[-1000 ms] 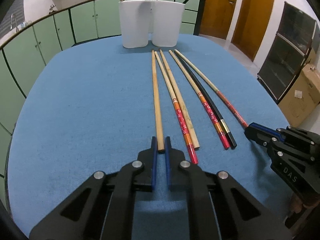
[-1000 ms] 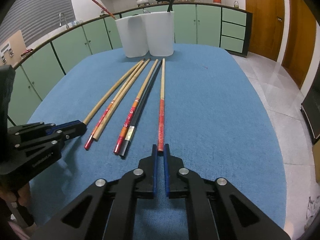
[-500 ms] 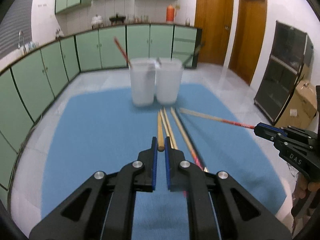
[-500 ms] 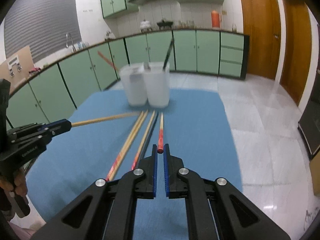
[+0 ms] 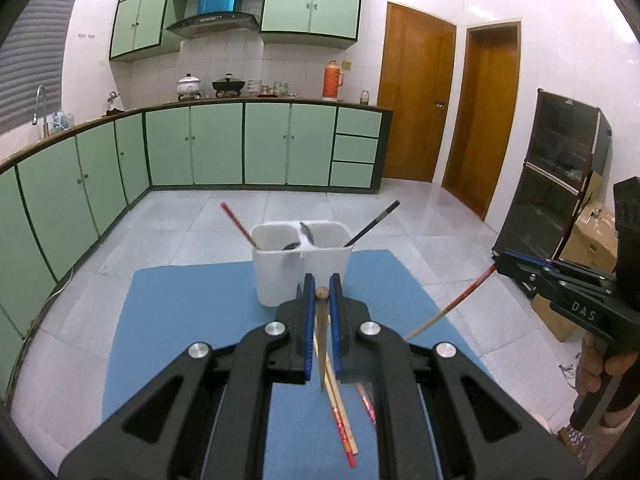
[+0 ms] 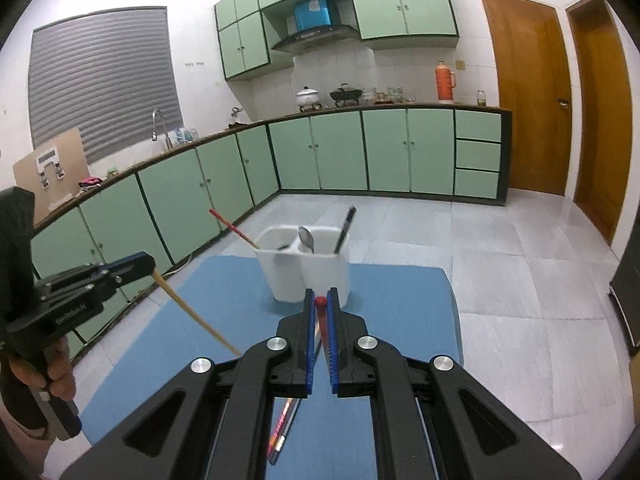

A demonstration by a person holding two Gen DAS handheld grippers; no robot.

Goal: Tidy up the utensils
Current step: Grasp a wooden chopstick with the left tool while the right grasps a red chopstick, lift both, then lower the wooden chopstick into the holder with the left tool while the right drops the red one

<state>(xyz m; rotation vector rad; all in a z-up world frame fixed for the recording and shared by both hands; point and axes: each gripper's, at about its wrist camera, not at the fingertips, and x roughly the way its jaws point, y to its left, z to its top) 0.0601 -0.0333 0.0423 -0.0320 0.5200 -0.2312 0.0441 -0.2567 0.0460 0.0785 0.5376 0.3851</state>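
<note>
Well, each gripper is pinching one chopstick by its very end, high above the blue table [image 5: 192, 300]. The left gripper [image 5: 321, 296] squeezes a plain wooden chopstick [image 5: 321, 344] that hangs down. The right gripper [image 6: 320, 304] squeezes a red-tipped chopstick [image 6: 320, 305] the same way. The white holder [image 6: 304, 268] stands on the table ahead, with other sticks and a spoon [image 6: 306, 237] already inside.

I think the long loose ends could swing and miss the holder's cups, bump its rim, or slip out. The two sticks might also knock together. More chopsticks [image 5: 340, 420] lie below.
</note>
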